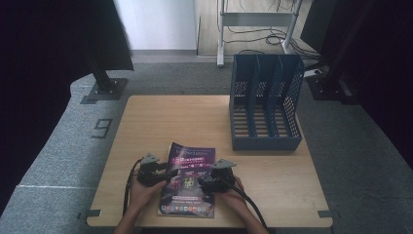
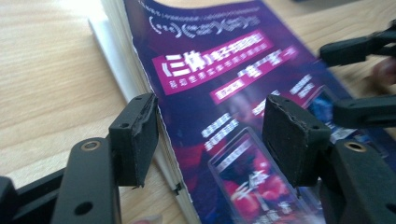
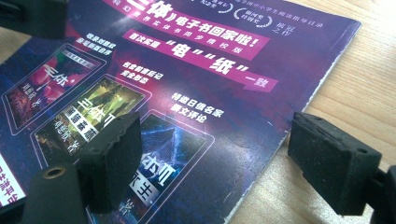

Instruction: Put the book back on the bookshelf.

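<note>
A book with a purple cover lies flat near the table's front edge, white and pink print on it. My left gripper is open at the book's left side. In the left gripper view the gripper straddles the page edge of the book, one pad over the wood and one over the cover. My right gripper is open at the right side. In the right gripper view the gripper has one pad above the cover and the other past the book's edge, over the table.
A blue file rack with three slots stands at the table's back right. Bare wooden tabletop lies between it and the book. The right gripper's jaws show at the far right of the left gripper view. Grey carpet surrounds the table.
</note>
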Available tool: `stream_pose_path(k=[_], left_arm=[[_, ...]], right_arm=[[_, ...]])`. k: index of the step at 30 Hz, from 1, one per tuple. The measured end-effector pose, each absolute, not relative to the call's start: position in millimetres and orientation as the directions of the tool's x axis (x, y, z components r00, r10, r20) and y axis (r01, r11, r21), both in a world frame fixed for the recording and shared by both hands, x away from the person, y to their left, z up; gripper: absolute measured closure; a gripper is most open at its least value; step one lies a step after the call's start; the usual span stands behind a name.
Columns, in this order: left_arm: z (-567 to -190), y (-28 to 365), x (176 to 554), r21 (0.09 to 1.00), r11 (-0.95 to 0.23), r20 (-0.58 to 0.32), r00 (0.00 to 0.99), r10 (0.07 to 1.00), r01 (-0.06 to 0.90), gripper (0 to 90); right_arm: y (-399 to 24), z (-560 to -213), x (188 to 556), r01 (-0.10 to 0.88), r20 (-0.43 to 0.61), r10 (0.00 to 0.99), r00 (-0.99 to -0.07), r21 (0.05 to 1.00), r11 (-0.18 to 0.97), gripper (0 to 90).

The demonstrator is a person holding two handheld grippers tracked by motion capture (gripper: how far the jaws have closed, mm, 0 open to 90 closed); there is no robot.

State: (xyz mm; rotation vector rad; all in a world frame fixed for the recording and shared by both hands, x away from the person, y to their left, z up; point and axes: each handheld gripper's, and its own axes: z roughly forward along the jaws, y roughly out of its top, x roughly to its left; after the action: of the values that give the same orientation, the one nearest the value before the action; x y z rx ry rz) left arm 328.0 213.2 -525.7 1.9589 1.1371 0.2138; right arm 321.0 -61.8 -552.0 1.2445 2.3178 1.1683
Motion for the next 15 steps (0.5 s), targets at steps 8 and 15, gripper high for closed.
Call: stream_pose_path(k=[8,15], left_arm=[[-528.8,218.0,331.7,0.715,-0.250,-0.237,0.563,0.791,0.653,38.6],[-538.8,218.5,340.6,0.698,-0.257,-0.217,0.539,0.814,0.669,36.3]], right_arm=[[-62.2,-552.5,320.6,0.575,0.132,0.788,-0.602,0.756,0.312,17.9],[-62.4,-552.6,320.7,0.572,0.130,0.786,-0.604,0.758,0.314,17.8]])
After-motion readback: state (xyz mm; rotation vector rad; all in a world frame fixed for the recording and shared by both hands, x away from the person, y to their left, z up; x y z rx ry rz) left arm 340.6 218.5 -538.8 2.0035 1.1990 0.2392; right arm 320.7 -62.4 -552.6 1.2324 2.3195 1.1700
